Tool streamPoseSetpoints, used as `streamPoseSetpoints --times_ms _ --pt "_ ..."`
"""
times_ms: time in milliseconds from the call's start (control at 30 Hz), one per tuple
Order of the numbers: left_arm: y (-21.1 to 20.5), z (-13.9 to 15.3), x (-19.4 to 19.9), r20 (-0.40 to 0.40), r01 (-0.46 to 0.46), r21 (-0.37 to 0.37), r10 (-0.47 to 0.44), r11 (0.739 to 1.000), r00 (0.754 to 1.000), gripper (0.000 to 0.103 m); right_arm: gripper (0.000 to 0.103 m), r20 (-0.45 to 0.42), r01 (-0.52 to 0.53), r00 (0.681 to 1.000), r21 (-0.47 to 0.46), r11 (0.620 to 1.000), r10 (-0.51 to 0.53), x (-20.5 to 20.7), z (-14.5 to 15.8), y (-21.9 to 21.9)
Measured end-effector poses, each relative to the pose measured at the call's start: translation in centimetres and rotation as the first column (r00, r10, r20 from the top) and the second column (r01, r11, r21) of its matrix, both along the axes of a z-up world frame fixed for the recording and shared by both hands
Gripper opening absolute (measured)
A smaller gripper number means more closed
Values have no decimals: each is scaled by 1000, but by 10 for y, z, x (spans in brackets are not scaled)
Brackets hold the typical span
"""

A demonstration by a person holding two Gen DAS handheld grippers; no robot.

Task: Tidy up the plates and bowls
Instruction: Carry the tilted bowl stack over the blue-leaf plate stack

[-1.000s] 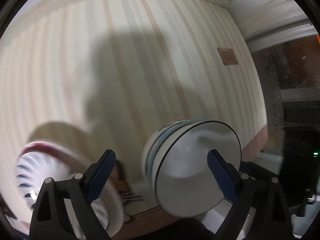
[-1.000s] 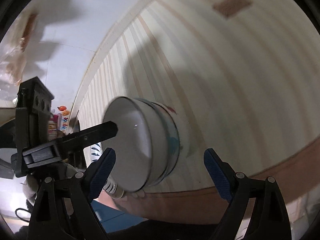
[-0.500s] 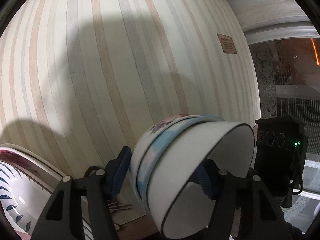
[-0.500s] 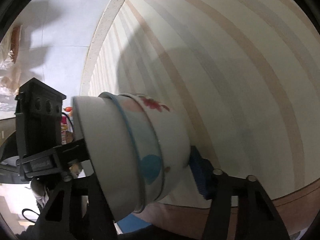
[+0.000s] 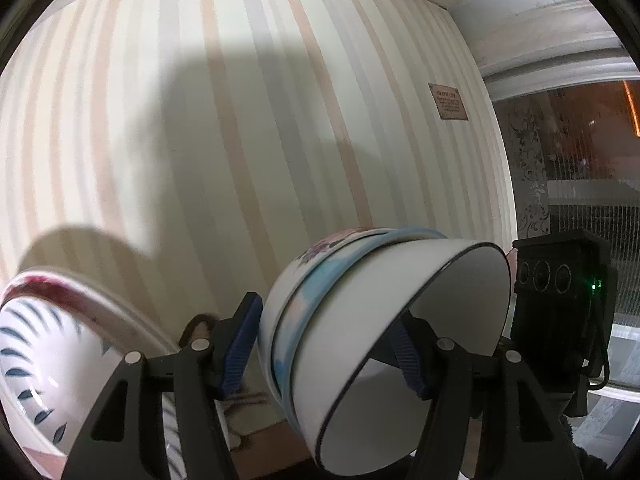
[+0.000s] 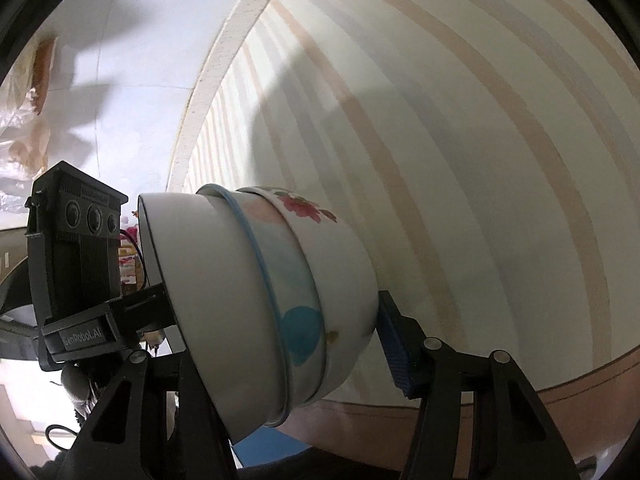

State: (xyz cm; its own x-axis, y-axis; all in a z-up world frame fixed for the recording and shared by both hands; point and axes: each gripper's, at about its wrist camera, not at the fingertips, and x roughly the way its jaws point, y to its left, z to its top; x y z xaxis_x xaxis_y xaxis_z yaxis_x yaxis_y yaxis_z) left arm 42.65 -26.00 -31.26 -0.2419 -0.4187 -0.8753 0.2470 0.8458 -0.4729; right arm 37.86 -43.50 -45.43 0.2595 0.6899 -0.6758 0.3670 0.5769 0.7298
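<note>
"GenRobot.AI" marks the left tool point(image 6: 156, 312), which with the right tool point(image 6: 280, 356) pinches three nested bowls point(image 6: 272, 300), white, blue-rimmed and floral, tilted sideways before striped wallpaper point(image 6: 480, 160).

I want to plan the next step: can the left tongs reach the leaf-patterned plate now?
Probably not: the left tongs are closed on the bowl stack; the plate lies beside them.

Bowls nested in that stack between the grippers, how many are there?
3: the plain white bowl innermost, the blue-rimmed bowl around it, the flowered bowl outermost. Others may hide inside.
</note>
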Motion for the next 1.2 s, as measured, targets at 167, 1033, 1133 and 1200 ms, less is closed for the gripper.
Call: streamPoseSetpoints --times_ms 167,1033,1133,1200 --pt "20 17 -1 14 -33 12 33 999 999 60 58 10 -40 999 9 999 40 6 19 17" --pt "211 27 -25 44 -459 85 457 884 889 60 58 57 -476 879 63 877 473 57 32 209" --pt "216 19 -26 39 -481 89 480 872 876 60 58 46 -500 866 63 864 498 63 26 222" --pt "220 15 -26 34 -494 86 493 865 869 60 58 41 -511 859 57 858 510 65 21 228"
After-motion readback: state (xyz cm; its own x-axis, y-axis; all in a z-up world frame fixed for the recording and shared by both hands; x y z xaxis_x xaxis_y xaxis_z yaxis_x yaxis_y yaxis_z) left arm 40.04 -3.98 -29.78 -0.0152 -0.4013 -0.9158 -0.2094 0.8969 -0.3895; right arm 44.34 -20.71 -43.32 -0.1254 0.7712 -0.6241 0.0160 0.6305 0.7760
